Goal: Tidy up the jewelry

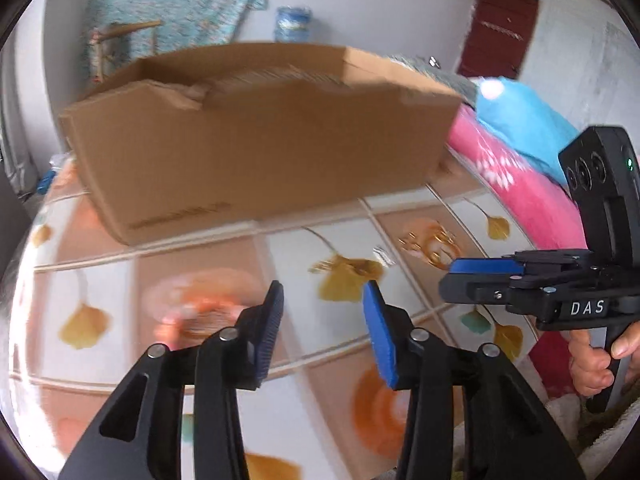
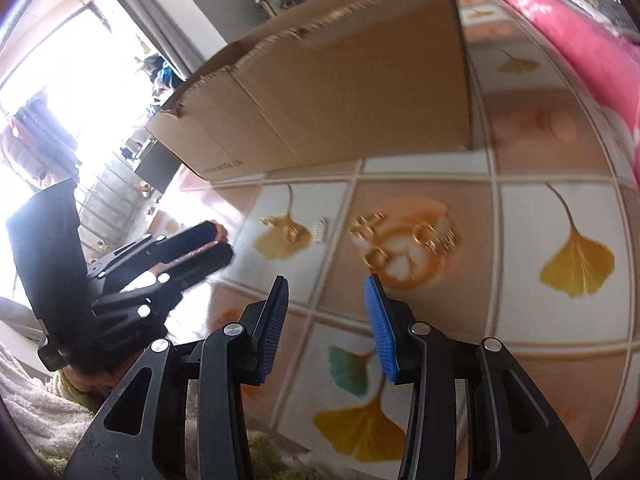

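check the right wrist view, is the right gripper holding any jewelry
No: the right gripper stands open with nothing between its pads, and the gold jewelry lies on the tablecloth.

Open cloth (image 2: 424, 360) before gold jewelry (image 2: 400, 236); cardboard box (image 2: 340, 92) behind.

Gold jewelry (image 1: 430, 244) btwn cardboard box (image 1: 256, 140) & open hand-held gripper (image 1: 324, 304)

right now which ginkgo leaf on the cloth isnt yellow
The small teal leaf just ahead of the right tool's tips. The leaves around it, like the big one to its right, are all yellow.
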Available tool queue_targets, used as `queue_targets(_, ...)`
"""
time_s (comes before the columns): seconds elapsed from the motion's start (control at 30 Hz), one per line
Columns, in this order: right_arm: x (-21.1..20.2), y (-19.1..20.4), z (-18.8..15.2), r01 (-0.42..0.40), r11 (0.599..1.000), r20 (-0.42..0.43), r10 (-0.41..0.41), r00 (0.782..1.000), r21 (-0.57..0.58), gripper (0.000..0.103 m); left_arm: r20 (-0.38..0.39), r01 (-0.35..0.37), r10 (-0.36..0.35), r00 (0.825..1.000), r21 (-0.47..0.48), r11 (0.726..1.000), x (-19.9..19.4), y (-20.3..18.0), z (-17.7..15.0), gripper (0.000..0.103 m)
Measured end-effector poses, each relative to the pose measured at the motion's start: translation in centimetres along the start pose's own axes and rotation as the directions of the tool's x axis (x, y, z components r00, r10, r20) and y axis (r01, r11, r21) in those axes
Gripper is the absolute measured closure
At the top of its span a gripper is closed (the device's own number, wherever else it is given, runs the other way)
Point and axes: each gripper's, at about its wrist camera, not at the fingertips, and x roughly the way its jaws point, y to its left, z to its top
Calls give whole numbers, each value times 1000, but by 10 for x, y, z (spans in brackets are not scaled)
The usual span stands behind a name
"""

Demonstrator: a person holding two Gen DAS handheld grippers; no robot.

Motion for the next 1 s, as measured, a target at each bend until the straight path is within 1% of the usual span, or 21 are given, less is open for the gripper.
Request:
queue_targets(0.03,-1,-3,-1,0,1000,6,0,1000,4,66,-11,0,0,1000,4,1000,3,-3,0,59)
queue_targets(0.07,-3,-5,-1,8,1000,14,-8,1000,5,66,-21,3,-2,1000,6,1000,6,-6,0,55)
queue_targets(0.1,-3,1,2,23,1000,22,-23,999,3,66,-29,6,-6,1000,8,1000,8,-9,-1,53)
queue_targets(0.17,-9,-4,4,69,998,47,-69,997,-8,66,-38,1,-1,999,15,1000,12,-14,-2,44)
queue_targets(0.23,-12,-11,6,73,997,53,-73,996,1,66,-46,-8,10,999,25,1000,15,-18,-3,39)
queue_targets(0.27,-14,-14,6,66,998,53,-67,996,8,66,-45,-17,19,999,31,999,15,-20,-4,34)
queue_targets(0.3,-16,-17,6,65,998,52,-66,997,10,65,-48,-20,22,999,35,999,17,-22,-3,32)
queue_targets(0.37,-19,-19,5,77,997,53,-77,996,7,59,-52,-23,25,998,44,999,19,-25,-3,24)
queue_targets(0.4,-21,-18,4,94,996,58,-93,994,-2,57,-55,-25,28,998,50,998,20,-27,-4,23)
queue_targets(0.43,-23,-17,3,119,993,65,-118,991,-16,54,-56,-28,31,998,56,998,22,-29,-4,19)
queue_targets(0.47,-25,-15,2,164,986,76,-161,984,-40,50,-60,-33,37,998,67,997,23,-31,-4,15)
queue_targets(0.5,-25,-14,1,190,980,81,-186,979,-54,49,-62,-41,46,997,81,996,25,-34,-5,14)
queue_targets(0.57,-25,-10,0,267,959,96,-259,961,-92,41,-72,-59,68,995,120,991,28,-40,-6,6)
queue_targets(0.6,-25,-11,0,289,952,103,-279,955,-101,40,-75,-70,81,994,142,987,30,-43,-7,5)
queue_targets(0.67,-23,-9,0,335,934,116,-322,940,-127,33,-65,-80,91,994,153,985,31,-46,-8,5)
queue_targets(0.73,-20,-8,-1,395,905,121,-380,917,-158,31,-63,-82,92,994,148,986,31,-45,-8,5)
queue_targets(0.8,-11,-6,-2,429,885,120,-413,903,-183,28,-59,-84,94,994,148,985,33,-45,-7,5)
queue_targets(0.87,-10,-7,-3,437,880,126,-420,899,-185,24,-54,-86,95,994,146,985,33,-45,-8,5)
queue_targets(0.9,-9,-8,-3,435,881,125,-419,900,-183,23,-50,-87,95,994,146,985,32,-45,-9,5)
queue_targets(1.0,-9,-11,-3,433,882,123,-417,901,-183,15,-36,-89,95,995,145,986,32,-45,-10,5)
